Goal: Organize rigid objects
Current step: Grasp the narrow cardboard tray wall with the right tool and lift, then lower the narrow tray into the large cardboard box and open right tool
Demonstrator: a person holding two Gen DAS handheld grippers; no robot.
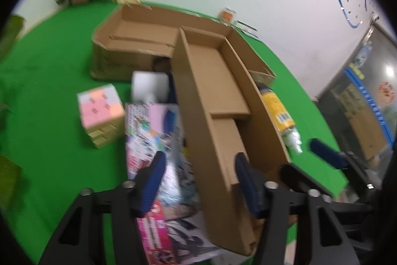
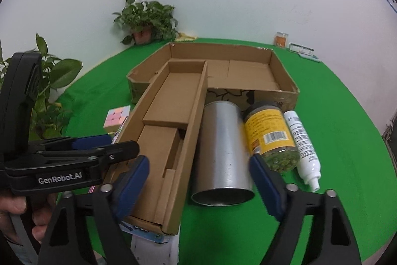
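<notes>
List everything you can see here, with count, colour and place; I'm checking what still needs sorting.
Wide box: one, brown, back of the table.
Narrow box: one, brown, tilted, far end on the wide box, both grippers at its near end.
Tin: one, silver, lying right of the narrow box.
Jar: one, yellow label, lying beside the tin.
Bottle: one, white, right of the jar.
Puzzle cube: one, pastel, left.
Printed packages: several, colourful, under the narrow box.
Plants: two, green, left and back.
Table: green.
Left gripper: black, blue pads.
Right gripper: same.
Hand: left edge.
</notes>
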